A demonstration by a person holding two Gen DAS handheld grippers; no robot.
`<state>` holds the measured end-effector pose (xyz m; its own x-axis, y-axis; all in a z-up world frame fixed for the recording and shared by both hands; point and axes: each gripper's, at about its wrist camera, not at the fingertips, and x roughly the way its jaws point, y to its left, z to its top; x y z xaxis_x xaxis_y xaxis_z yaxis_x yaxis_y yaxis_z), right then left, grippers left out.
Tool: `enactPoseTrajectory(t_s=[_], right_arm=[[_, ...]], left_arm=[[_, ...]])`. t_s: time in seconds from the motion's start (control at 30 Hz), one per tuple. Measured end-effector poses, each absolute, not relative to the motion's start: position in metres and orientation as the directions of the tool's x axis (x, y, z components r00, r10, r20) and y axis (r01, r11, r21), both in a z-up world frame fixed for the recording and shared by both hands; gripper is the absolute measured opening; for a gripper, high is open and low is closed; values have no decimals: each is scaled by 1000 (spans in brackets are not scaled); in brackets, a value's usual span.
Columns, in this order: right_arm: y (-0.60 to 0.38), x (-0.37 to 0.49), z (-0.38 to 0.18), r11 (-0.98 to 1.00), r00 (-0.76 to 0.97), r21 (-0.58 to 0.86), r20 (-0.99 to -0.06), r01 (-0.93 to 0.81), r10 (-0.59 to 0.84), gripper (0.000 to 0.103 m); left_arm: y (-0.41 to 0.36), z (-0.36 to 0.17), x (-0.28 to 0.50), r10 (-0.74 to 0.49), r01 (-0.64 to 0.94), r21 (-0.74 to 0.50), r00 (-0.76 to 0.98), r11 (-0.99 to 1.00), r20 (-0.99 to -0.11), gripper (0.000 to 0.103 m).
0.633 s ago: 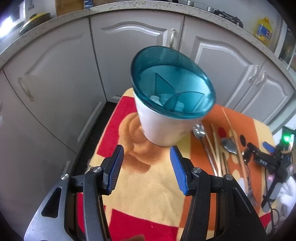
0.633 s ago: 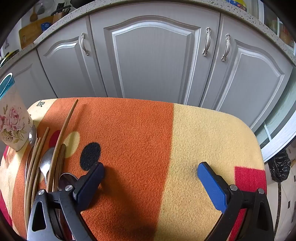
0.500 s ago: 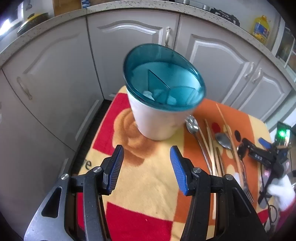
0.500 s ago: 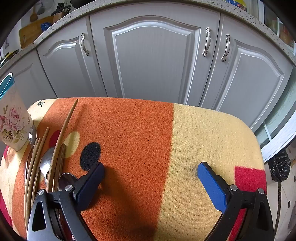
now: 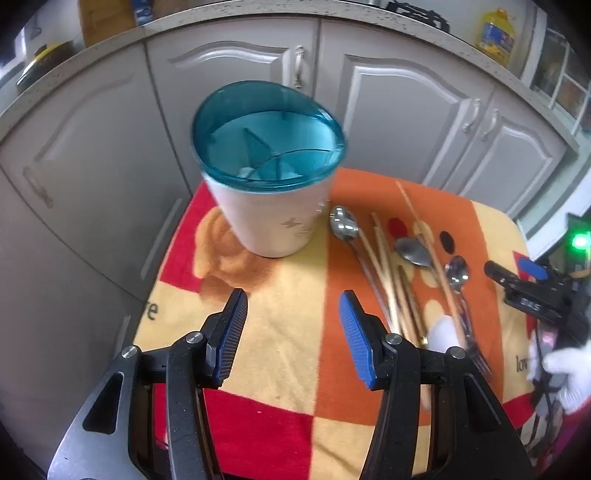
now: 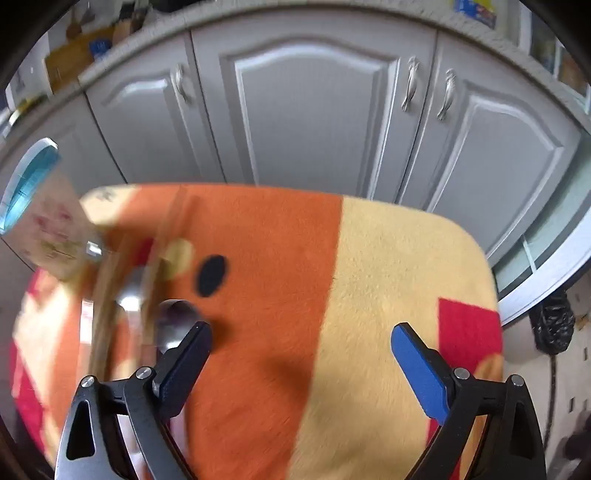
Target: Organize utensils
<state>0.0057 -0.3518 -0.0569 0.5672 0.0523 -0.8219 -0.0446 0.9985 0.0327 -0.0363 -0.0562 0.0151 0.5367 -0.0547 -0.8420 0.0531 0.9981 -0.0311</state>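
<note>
A white utensil holder (image 5: pixel 271 199) with a teal divided top stands on the patterned cloth (image 5: pixel 288 306), ahead of my open, empty left gripper (image 5: pixel 291 328). To its right lie several spoons (image 5: pixel 345 225), wooden chopsticks (image 5: pixel 388 269) and a fork (image 5: pixel 476 354). My right gripper (image 6: pixel 301 354) is open and empty above the cloth; it also shows in the left wrist view (image 5: pixel 524 280). In the blurred right wrist view a spoon bowl (image 6: pixel 175 317) lies just ahead of the left finger, and the holder (image 6: pixel 44 218) is at the far left.
Grey cabinet doors (image 6: pixel 314 110) stand close behind the cloth-covered table. A black bag (image 6: pixel 554 325) lies on the floor at the right. A yellow bottle (image 5: pixel 495 33) stands on the counter.
The left gripper has pulled back and turned, so the holder sits further away and left. The right gripper has shifted left toward the utensils; its view is now blurred.
</note>
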Motion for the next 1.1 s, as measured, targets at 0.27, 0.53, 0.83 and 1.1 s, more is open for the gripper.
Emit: enactPoseTrajectory(t_s=[0.27, 0.53, 0.83, 1.1], right_arm=[[-304, -45, 15, 996, 661, 20, -747, -82, 70, 97], [-294, -81, 63, 999, 740, 30, -671, -32, 44, 97], [-303, -102, 96, 999, 779, 52, -626, 10, 25, 97], [-300, -111, 109, 999, 786, 48, -617, -4, 33, 97]], left_arm=[[-83, 33, -46, -95, 118, -34, 565, 992, -819, 51], [-95, 61, -65, -122, 137, -48, 608, 989, -784, 51], [-102, 88, -81, -151, 163, -56, 658, 985, -737, 51], [-103, 101, -92, -168, 179, -60, 685, 982, -709, 51]])
